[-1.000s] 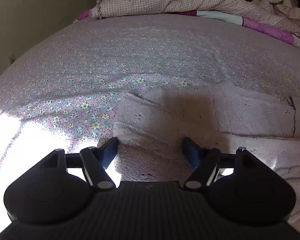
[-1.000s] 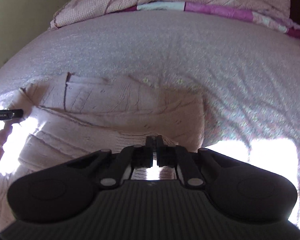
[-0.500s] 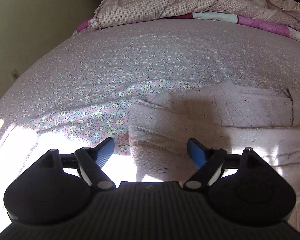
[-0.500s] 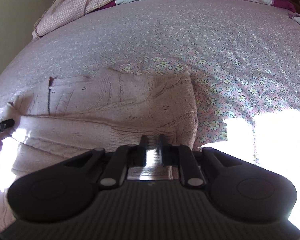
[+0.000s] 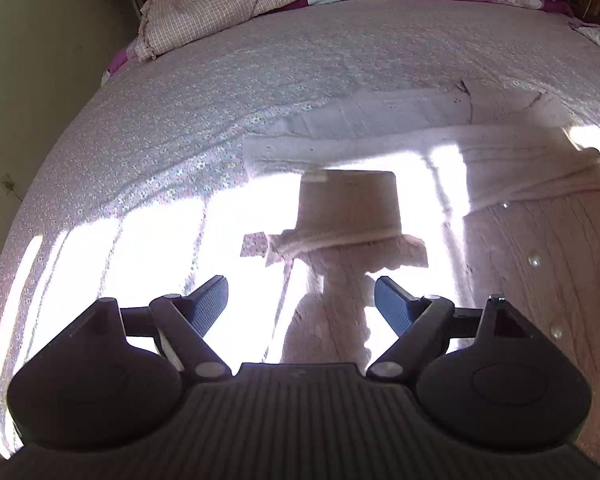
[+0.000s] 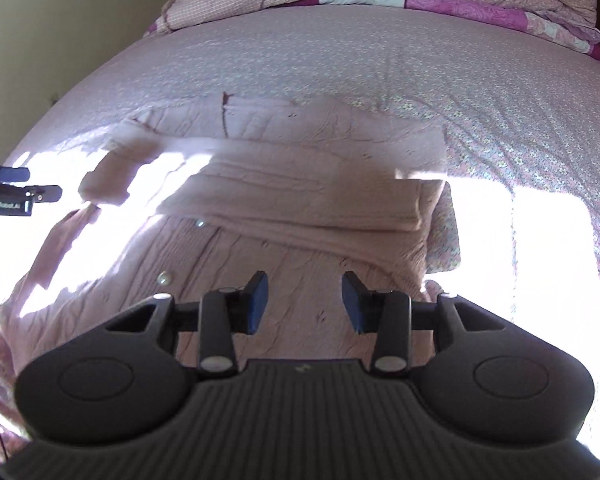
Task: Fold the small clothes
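The pink knit cardigan [image 6: 308, 184] lies part-folded on the bed [image 6: 380, 60] under both. My left hand-held gripper [image 5: 301, 300] gapes wide, holding nothing. My right hand-held gripper [image 6: 304, 300] has just been opening, nothing between its pads.

Sun glare washes out the floral bedsheet [image 5: 148, 128] near the bed's near edge, so you cannot read its pattern there. Your pink knit cardigan [image 6: 300, 184] runs off the left wrist view's right edge, and the right gripper's [image 6: 304, 300] body hides its lower part.

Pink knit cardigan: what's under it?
The pink knit cardigan lies on the floral bedsheet, which shows all around it. The sheet directly beneath is covered, so anything trapped there can't be seen.
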Tool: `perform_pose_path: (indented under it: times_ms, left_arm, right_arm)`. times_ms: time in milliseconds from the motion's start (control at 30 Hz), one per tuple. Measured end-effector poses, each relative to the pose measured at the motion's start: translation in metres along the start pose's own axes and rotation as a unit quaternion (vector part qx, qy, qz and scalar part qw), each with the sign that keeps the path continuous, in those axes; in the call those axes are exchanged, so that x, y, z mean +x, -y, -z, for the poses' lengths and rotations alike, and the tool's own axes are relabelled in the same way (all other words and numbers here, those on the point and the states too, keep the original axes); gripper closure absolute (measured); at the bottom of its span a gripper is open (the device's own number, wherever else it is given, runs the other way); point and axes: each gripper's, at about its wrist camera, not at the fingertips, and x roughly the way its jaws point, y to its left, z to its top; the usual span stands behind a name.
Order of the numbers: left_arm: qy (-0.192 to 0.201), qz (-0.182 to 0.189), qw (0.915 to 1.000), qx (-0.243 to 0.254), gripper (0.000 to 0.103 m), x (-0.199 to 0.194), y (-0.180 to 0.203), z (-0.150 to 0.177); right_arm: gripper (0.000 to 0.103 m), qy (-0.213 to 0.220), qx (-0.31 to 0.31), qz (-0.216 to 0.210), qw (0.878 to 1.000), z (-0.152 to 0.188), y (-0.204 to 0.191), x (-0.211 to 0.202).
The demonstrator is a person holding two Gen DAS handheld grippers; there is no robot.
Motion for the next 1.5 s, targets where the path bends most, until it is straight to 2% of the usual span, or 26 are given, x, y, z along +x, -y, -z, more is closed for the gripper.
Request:
perform_pose_path:
  times_ms: [67, 133, 200, 367, 533, 700, 833, 867, 933, 1033, 1100, 1267, 1400, 1500]
  left_arm:
    - [-0.003, 0.005, 0.9999, 0.013, 0.017, -0.011, 0.006, 0.016]
    - [-0.008, 0.012, 0.9996, 0.026, 0.017, -0.019, 0.014, 0.032]
    - [-0.014, 0.028, 0.9988, 0.038, 0.017, -0.028, 0.021, 0.050]
    - [-0.013, 0.057, 0.9952, 0.078, 0.017, -0.045, 0.037, 0.088]
    - [-0.016, 0.051, 0.9922, 0.112, 0.017, -0.052, 0.050, 0.115]
    - [-0.028, 0.075, 0.9902, 0.114, 0.017, -0.055, 0.056, 0.131]
    - [-0.041, 0.086, 0.9871, 0.128, 0.017, -0.051, 0.065, 0.141]
    - [-0.046, 0.088, 0.9857, 0.136, 0.017, -0.048, 0.068, 0.143]
    - [-0.057, 0.082, 0.9835, 0.151, 0.017, -0.042, 0.074, 0.147]
    - [-0.056, 0.070, 0.9807, 0.174, 0.017, -0.040, 0.081, 0.151]
    - [-0.045, 0.062, 0.9798, 0.185, 0.017, -0.042, 0.085, 0.152]
    - [-0.017, 0.043, 0.9809, 0.189, 0.017, -0.045, 0.085, 0.146]
    - [-0.030, 0.038, 0.9821, 0.182, 0.017, -0.034, 0.080, 0.140]
    - [-0.032, 0.052, 0.9806, 0.186, 0.017, -0.033, 0.078, 0.140]
  right_arm:
    - [0.059, -0.004, -0.012, -0.008, 1.000, 0.015, -0.015, -0.009]
    - [0.048, -0.006, -0.026, -0.012, 1.000, 0.029, -0.028, -0.015]
    - [0.043, -0.006, -0.048, -0.015, 0.999, 0.044, -0.042, -0.021]
    - [0.043, -0.041, -0.127, -0.019, 0.991, 0.080, -0.075, -0.026]
    - [0.043, -0.060, -0.218, -0.012, 0.974, 0.109, -0.101, -0.025]
    - [0.043, -0.066, -0.292, 0.010, 0.954, 0.131, -0.114, -0.020]
    - [0.043, -0.087, -0.338, 0.024, 0.937, 0.147, -0.121, -0.014]
    - [0.042, -0.091, -0.355, 0.029, 0.930, 0.151, -0.126, -0.010]
    - [0.033, -0.090, -0.381, 0.034, 0.919, 0.158, -0.131, -0.007]
    - [0.032, -0.083, -0.405, 0.049, 0.909, 0.163, -0.134, -0.001]
    - [0.032, -0.074, -0.398, 0.054, 0.913, 0.161, -0.134, 0.000]
    - [0.033, -0.038, -0.343, 0.069, 0.936, 0.143, -0.123, -0.007]
    - [0.033, -0.022, -0.304, 0.084, 0.949, 0.129, -0.113, -0.010]
    - [0.033, -0.027, -0.279, 0.076, 0.957, 0.125, -0.105, -0.011]
